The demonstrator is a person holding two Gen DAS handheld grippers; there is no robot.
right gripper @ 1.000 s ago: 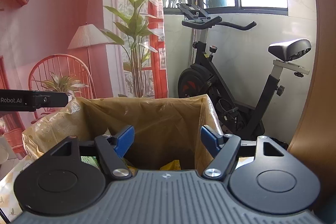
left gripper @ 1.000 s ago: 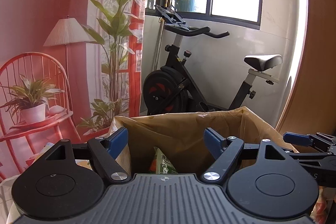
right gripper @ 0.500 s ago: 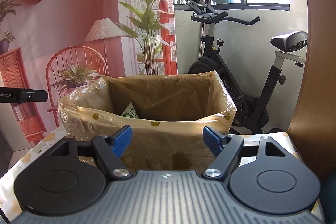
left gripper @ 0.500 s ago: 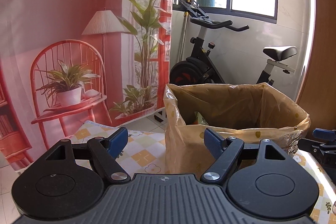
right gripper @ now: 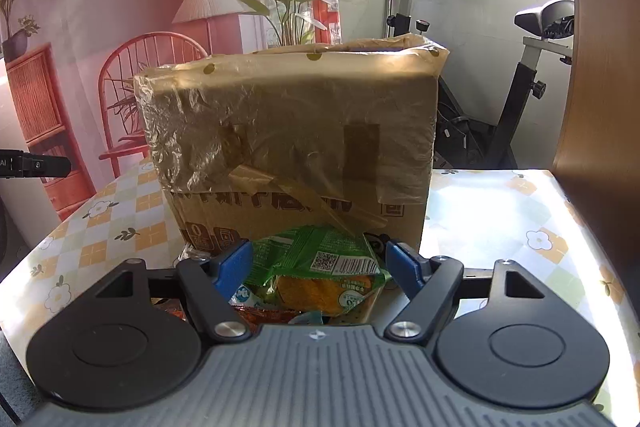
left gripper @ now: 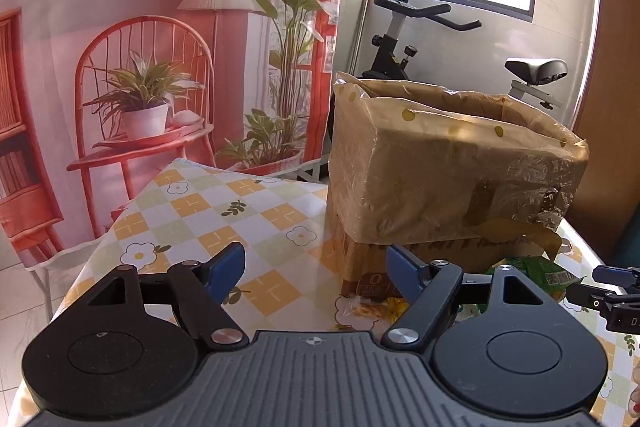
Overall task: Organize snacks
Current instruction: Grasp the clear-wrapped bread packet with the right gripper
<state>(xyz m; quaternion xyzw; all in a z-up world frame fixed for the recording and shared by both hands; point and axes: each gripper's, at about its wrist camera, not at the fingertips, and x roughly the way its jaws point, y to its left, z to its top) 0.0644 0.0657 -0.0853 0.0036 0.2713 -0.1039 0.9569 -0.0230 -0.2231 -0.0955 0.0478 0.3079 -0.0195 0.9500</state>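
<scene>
A cardboard box (left gripper: 448, 179) lined with a brown plastic bag stands on the checked tablecloth; it also shows in the right wrist view (right gripper: 292, 139). A pile of snack packets lies at its front: a green packet (right gripper: 316, 255) over an orange one (right gripper: 320, 291). My right gripper (right gripper: 318, 263) is open, its blue fingertips on either side of the green packet. My left gripper (left gripper: 316, 267) is open and empty over the table, left of the box's corner. The green packet (left gripper: 540, 273) shows at the right in the left wrist view.
The table (left gripper: 192, 203) has a yellow and green checked cloth with flowers. An exercise bike (right gripper: 480, 67) stands behind the box. A wooden panel (right gripper: 600, 67) rises at the right. A printed backdrop with a red chair (left gripper: 140, 99) hangs at the left.
Both grippers have pulled back from above the box's opening and dropped down to table height. The snack pile has come into view in front of the right gripper.
</scene>
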